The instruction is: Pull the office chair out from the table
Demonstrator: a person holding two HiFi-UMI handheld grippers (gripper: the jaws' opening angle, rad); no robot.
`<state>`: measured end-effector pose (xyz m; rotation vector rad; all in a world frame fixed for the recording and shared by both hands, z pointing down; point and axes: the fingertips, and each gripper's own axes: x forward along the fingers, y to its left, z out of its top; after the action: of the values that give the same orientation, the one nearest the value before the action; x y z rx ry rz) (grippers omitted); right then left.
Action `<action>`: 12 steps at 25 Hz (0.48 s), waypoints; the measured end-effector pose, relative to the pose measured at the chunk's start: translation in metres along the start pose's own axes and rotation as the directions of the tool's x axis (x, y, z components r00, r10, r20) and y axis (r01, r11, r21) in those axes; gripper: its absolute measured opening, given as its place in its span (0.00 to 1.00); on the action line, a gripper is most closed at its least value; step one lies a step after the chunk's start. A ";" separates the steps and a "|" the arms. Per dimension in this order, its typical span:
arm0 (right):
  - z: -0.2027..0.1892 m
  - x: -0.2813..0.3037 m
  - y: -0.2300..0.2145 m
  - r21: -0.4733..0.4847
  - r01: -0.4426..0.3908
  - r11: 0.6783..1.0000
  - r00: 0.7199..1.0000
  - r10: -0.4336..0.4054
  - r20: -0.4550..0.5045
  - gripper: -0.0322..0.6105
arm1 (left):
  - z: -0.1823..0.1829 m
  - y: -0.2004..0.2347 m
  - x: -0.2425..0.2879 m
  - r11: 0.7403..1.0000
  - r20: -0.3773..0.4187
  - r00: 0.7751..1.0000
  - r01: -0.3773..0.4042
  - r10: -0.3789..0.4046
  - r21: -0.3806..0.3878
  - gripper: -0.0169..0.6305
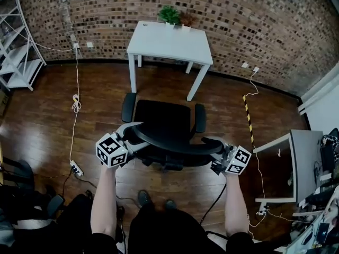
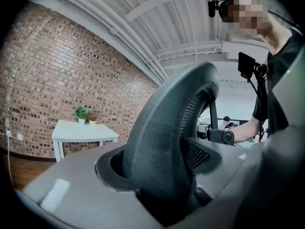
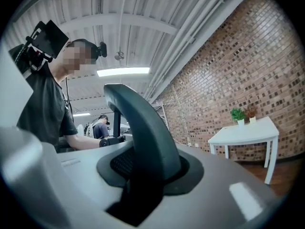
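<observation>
A black office chair [image 1: 163, 121] stands on the wooden floor, well in front of the white table [image 1: 168, 42] by the brick wall. My left gripper [image 1: 128, 140] is shut on the left end of the chair's curved backrest [image 2: 167, 142]. My right gripper [image 1: 214, 155] is shut on the right end of the backrest [image 3: 143, 137]. In both gripper views the dark backrest rim fills the gap between the grey jaws. The white table [image 2: 81, 131] shows small in the distance, also as the table [image 3: 245, 135] in the right gripper view.
Two potted plants [image 1: 169, 15] sit on the table's far edge. White cables and a power strip [image 1: 77, 168] lie on the floor at left. A white shelf rack [image 1: 18, 46] stands far left. A grey desk [image 1: 296, 163] is at right, beside yellow-black floor tape [image 1: 248, 118].
</observation>
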<state>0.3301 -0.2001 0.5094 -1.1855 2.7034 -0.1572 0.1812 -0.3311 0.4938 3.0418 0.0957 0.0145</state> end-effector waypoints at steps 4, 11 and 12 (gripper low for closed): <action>0.011 -0.037 0.056 0.008 -0.033 0.999 0.999 0.033 0.004 0.26 | 0.002 -0.069 -0.012 0.999 -0.007 0.999 -0.033 0.033 -0.020 0.64; 0.041 -0.090 0.109 -0.020 -0.093 0.995 0.995 0.093 0.030 0.26 | 0.016 -0.142 -0.005 0.994 0.019 0.994 -0.110 0.109 0.004 0.66; 0.044 -0.099 0.109 -0.024 -0.096 0.995 0.995 0.097 0.032 0.26 | 0.015 -0.148 0.001 0.993 0.024 0.992 -0.121 0.121 0.006 0.67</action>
<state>0.3267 -0.0544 0.4603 -1.0514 2.7333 -0.0926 0.1736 -0.1857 0.4641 3.0491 -0.0909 -0.0120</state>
